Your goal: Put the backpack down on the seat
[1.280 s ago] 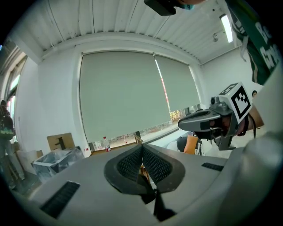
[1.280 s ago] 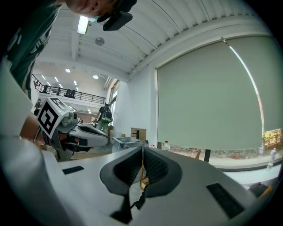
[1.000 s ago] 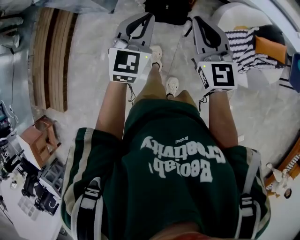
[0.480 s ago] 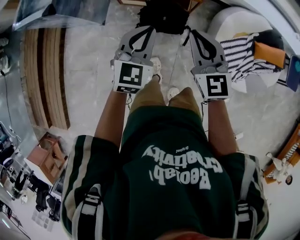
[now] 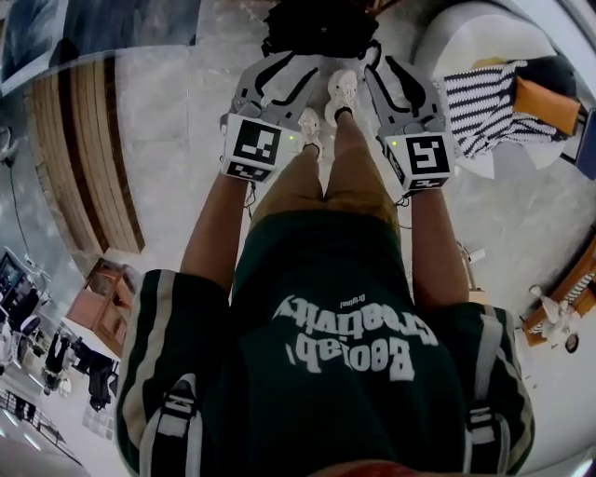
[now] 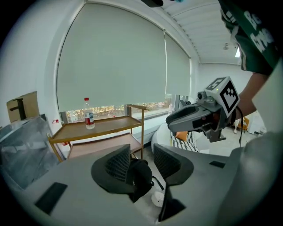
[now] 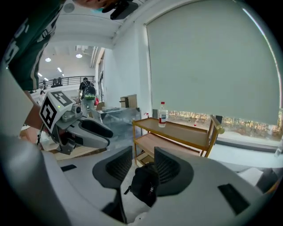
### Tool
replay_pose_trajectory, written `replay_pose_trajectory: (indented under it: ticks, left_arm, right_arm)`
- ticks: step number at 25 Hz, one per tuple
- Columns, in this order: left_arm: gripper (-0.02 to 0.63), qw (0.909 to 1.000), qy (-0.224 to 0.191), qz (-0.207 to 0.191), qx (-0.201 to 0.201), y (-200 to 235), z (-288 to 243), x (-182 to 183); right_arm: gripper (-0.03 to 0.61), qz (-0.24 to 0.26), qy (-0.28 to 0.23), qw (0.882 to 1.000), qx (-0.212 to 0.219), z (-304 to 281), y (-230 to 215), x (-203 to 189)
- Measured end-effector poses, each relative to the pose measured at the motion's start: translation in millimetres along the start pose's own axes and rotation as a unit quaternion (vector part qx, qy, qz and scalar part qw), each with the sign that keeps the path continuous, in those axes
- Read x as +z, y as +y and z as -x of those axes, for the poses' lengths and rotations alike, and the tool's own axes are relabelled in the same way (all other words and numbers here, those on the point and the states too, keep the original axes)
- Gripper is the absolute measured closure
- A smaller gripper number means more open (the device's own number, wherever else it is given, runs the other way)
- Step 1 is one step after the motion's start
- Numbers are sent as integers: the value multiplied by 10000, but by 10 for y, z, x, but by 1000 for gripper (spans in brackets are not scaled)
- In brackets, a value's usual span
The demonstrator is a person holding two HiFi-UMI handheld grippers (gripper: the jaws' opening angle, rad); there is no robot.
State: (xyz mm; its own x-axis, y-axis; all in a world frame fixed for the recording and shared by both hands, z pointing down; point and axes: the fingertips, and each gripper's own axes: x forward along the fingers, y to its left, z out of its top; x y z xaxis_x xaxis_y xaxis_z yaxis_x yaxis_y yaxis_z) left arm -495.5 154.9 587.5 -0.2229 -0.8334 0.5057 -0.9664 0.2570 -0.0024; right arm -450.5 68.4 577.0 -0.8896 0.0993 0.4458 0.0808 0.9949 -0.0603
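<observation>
Pose: left tongs (image 5: 291, 61) | right tongs (image 5: 386, 63) | both aimed at backpack (image 5: 321, 26), jaws opening, empty

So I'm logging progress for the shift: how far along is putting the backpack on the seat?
Nothing looks done yet: the backpack lies on the floor ahead, not on the seat. In hand: left gripper and right gripper aim at it, jaws opening, nothing between them. Left: grasp it, lift, set it on the seat.

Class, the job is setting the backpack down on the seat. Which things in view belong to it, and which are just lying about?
Belong to the job: black backpack, on the floor; white seat.

Lying about: wooden cart; water bottle on it; striped cloth; orange cushion.
</observation>
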Motion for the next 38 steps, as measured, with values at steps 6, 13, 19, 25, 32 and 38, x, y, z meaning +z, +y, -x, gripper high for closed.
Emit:
replay_pose_trajectory:
  ticks: [6,13,19,25,32,38]
  left_arm:
    - [401,9989,409,95,-219,184,-667,-287]
    - [356,9933,922,682,-129,646,-1209,-863]
    - [337,9900,1156,801,-56,878,-1647,-1435]
    - [331,9788,1622,1177,-421,884,-2127,-2352]
    - [330,9582,2297,1542,-727,831,-2579,-3295]
    - [347,9605,2230,1369,-951,728,-3097,-3402]
  right_arm:
    - [382,-171,587,9975,353,-534,-572,-615]
    - [345,-431,1026,9912,720,-1227,-909,-1282]
    - [333,-543,1342,9852,920,-1728,-1015,-1996]
    - [327,-519,1629,9801,1005,-2103,-1085,-2755]
    - [327,-686,2001,9698,1216,-2637,-1138,-3424]
    - [327,-784,2251,9576,1616,-3090,-924,-3663]
